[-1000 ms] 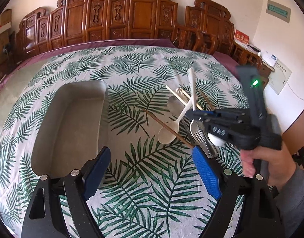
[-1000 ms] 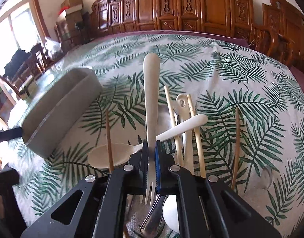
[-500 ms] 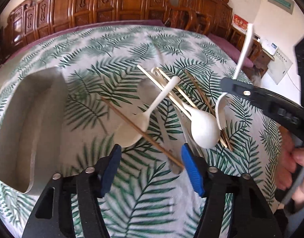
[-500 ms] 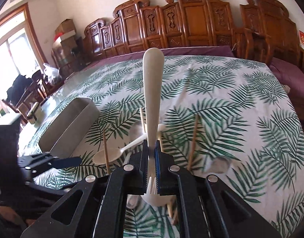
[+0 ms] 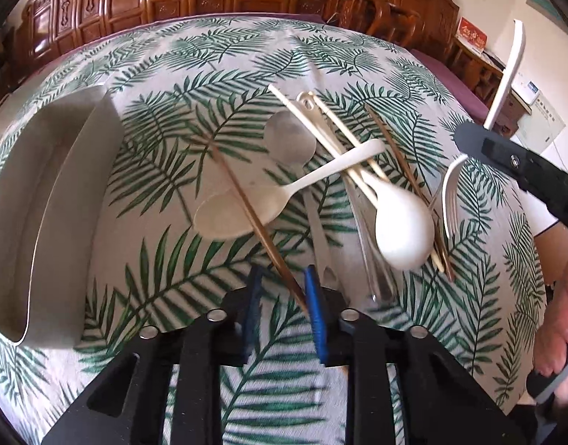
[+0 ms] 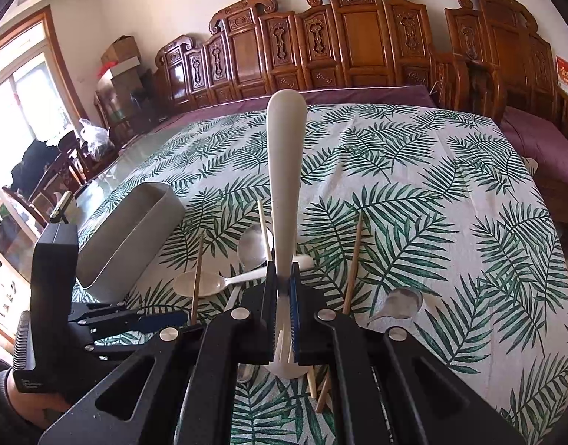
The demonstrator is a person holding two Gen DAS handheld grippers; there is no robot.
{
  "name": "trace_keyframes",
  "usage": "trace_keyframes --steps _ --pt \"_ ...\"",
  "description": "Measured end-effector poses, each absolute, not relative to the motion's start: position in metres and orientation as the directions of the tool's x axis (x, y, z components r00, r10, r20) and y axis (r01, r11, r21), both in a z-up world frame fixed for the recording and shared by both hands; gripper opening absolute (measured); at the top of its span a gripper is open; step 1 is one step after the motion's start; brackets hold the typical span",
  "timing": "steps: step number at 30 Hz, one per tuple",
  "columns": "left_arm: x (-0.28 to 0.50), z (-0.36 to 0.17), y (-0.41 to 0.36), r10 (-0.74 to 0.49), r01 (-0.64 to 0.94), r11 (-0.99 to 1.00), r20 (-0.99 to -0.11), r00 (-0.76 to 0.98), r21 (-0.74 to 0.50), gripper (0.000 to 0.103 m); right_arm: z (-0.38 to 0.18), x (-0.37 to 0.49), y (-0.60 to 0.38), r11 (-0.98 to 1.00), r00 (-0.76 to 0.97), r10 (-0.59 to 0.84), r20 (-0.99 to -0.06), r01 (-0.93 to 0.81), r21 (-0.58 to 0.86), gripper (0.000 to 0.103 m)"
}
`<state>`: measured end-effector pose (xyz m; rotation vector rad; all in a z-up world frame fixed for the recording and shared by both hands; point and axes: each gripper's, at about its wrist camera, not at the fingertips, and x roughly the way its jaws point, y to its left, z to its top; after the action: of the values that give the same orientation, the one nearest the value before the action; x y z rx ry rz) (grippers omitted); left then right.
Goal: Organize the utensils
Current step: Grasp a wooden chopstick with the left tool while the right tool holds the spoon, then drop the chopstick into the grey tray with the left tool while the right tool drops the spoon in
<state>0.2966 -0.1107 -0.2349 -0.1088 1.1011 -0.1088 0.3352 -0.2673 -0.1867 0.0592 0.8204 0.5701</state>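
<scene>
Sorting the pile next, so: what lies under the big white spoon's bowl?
Under the white spoon, pale chopsticks and metal utensil handles emerge on the tablecloth. How many lie beneath is hidden.

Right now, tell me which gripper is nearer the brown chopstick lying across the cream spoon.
Left. The left gripper has been closing around the brown chopstick's near end. The right gripper is off to the side, holding a white fork above the table.

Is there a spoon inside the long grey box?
No, the long grey box looks empty; the cream plastic spoon lies on the leaf-print tablecloth.

Bright daylight (window-side glare), fisheye-warped edges
</scene>
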Motion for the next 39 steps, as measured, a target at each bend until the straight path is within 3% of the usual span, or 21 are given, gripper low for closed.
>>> trace_keyframes --steps 1,4,24,39 --pt "0.295 -0.235 -0.109 -0.143 0.033 0.989 -0.884 0.446 -0.143 0.010 -0.186 0.334 -0.265 0.847 0.539 0.503 -0.675 -0.461 0.263 0.007" --pt "0.291 -0.233 -0.101 -0.152 0.028 0.987 -0.882 0.445 -0.157 0.005 -0.188 0.333 -0.260 0.844 0.532 0.505 -0.679 -0.470 0.259 0.007" --pt "0.277 -0.163 -0.038 -0.145 0.044 0.988 -0.810 0.568 -0.146 0.004 -0.194 0.303 -0.215 0.814 0.467 0.526 -0.711 -0.519 0.261 0.007" --pt "0.291 -0.148 0.027 -0.087 0.020 0.995 -0.803 0.589 -0.093 0.004 -0.179 0.290 -0.189 0.831 0.482 0.490 -0.726 -0.510 0.222 0.007"
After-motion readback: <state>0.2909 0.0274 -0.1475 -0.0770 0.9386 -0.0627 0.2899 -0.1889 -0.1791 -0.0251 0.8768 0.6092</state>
